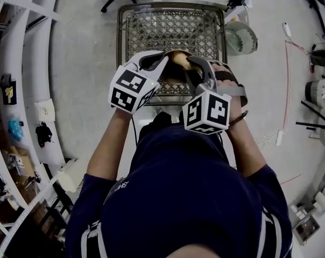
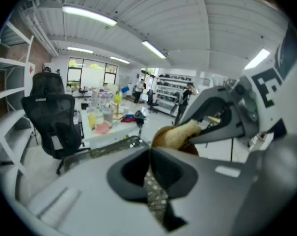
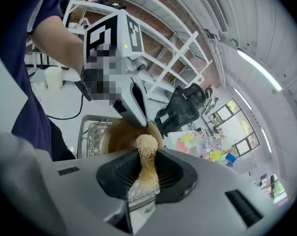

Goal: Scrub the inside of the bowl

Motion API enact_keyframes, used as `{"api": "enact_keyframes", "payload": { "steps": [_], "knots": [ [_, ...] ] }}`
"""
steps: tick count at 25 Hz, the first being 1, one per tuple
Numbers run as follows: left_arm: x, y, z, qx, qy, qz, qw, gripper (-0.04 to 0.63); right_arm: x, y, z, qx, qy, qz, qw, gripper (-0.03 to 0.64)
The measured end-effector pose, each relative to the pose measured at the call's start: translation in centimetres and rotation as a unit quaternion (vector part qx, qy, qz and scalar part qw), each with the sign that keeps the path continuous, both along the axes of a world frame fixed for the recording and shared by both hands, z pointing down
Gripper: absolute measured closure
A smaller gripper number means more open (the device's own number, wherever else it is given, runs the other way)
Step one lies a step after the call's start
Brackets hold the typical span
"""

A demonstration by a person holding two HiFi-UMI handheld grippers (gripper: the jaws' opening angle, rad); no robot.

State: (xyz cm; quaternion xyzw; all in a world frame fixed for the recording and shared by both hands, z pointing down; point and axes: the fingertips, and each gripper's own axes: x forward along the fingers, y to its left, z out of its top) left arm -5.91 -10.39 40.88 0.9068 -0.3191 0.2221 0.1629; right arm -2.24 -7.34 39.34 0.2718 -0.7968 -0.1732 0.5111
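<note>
Bowl [image 3: 115, 135] pinched at rim by left tongs [image 2: 149, 154]; right tongs [image 3: 147, 157] clenched on scrubber [image 3: 146, 142], tip inside, wall straight ahead.

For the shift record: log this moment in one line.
left claw: shut on bowl rim | right claw: shut on scrubber, tip in bowl | bowl: held over wire basket

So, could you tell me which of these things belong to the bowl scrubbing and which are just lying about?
In the job: bowl, pinched at its rim by the left gripper; fibre scrubber in the right gripper.
Lying about: wire basket, metal strainer, office chair, cluttered table.
</note>
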Motion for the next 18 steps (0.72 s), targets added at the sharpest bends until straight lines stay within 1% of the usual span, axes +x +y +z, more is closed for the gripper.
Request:
{"api": "enact_keyframes", "payload": {
  "steps": [2, 4, 6, 9, 12, 15, 16, 18],
  "knots": [
    [-0.2, -0.2, 0.0, 0.007, -0.010, -0.004, 0.9999, 0.580, 0.3, 0.3, 0.5, -0.011, 0.004, 0.007, 1.000, 0.548],
    [-0.4, -0.4, -0.1, 0.016, -0.018, -0.007, 0.9997, 0.581, 0.2, 1.1, 1.2, -0.038, 0.003, 0.009, 0.999, 0.548],
    [-0.8, -0.5, -0.2, 0.019, -0.015, -0.013, 0.9996, 0.580, -0.1, 2.1, 1.9, -0.066, -0.005, 0.006, 0.998, 0.548],
    [-1.1, -0.8, -0.6, 0.023, -0.004, -0.022, 0.9995, 0.580, -1.5, 3.6, 2.0, -0.094, -0.029, -0.016, 0.995, 0.548],
    [-1.0, -0.9, -1.2, 0.028, 0.007, -0.029, 0.9991, 0.581, -3.2, 4.7, 1.2, -0.096, -0.059, -0.038, 0.993, 0.548],
    [-1.2, -1.2, -1.5, 0.027, 0.023, -0.036, 0.9987, 0.581, -3.8, 4.5, 0.4, -0.086, -0.078, -0.040, 0.992, 0.547],
    [-1.4, -1.2, -1.4, 0.024, 0.028, -0.038, 0.9986, 0.581, -3.7, 4.5, 0.5, -0.089, -0.078, -0.040, 0.992, 0.546],
    [-1.7, -1.3, -1.0, 0.015, 0.029, -0.039, 0.9987, 0.581, -3.1, 4.6, 1.0, -0.103, -0.061, -0.042, 0.992, 0.548]
  ]
}}
